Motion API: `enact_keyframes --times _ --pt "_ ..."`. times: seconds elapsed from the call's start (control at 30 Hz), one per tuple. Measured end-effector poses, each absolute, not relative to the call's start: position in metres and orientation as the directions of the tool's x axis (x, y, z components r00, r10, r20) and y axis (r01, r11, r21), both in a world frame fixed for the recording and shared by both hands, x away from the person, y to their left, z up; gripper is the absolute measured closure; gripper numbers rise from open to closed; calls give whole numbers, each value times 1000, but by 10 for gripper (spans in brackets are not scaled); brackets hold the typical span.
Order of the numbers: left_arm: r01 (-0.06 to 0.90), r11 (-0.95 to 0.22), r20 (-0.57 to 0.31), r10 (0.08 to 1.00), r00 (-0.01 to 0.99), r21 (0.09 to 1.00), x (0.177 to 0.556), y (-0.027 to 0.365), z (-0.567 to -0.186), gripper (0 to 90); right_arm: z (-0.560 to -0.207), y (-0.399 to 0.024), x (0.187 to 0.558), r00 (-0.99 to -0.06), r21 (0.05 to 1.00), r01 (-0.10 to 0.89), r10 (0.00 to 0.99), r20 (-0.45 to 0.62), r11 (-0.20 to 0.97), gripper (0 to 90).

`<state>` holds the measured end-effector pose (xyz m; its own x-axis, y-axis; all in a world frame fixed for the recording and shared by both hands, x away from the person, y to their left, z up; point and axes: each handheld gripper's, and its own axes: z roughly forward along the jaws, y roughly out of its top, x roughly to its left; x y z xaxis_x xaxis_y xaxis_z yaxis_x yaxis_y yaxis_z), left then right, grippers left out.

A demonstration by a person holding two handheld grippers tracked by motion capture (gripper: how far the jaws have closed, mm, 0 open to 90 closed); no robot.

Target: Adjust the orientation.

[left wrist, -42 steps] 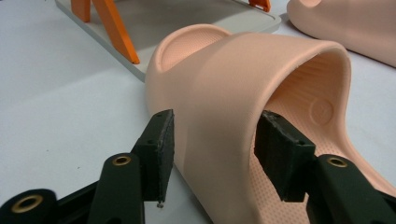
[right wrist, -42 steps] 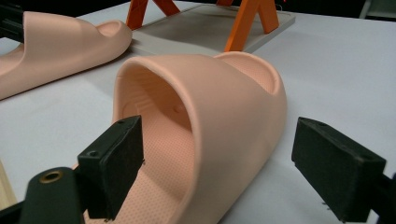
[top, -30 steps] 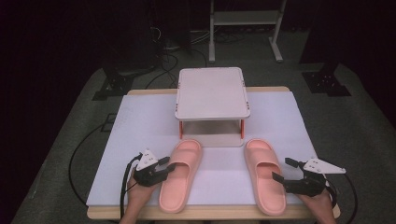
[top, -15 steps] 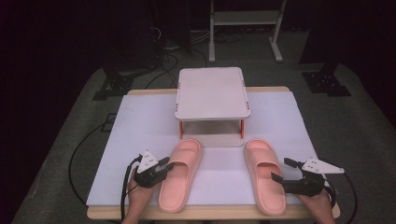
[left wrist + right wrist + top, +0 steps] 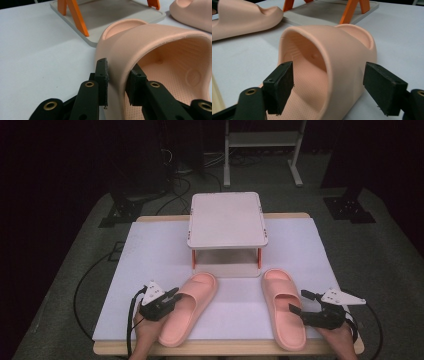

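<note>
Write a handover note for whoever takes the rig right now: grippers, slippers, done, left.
Left gripper: shut on the strap edge of the left slipper, one jaw outside, one inside.
Right gripper: jaws have just been closing, astride the strap side of the right slipper, pads not yet pressing.
Both slippers lie flat on the white mat, toes toward the rack, which holds nothing.
Done: left grip.
Left: close the right grip, then probably lift both slippers, likely to the rack.
</note>
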<state>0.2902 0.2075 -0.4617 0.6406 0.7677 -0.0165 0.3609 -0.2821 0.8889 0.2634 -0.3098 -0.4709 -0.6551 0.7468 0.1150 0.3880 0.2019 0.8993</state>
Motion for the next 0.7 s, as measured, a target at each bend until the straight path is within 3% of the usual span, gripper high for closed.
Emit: enact_keyframes --times 0.1,0.7 --pt "358 -269 -23 771 637 894 289 208 -460 739 -471 -307 267 -635 893 401 765 110 204 316" --pt "339 -233 -39 771 635 912 287 212 -456 740 -474 -300 278 -558 883 416 828 59 217 518"
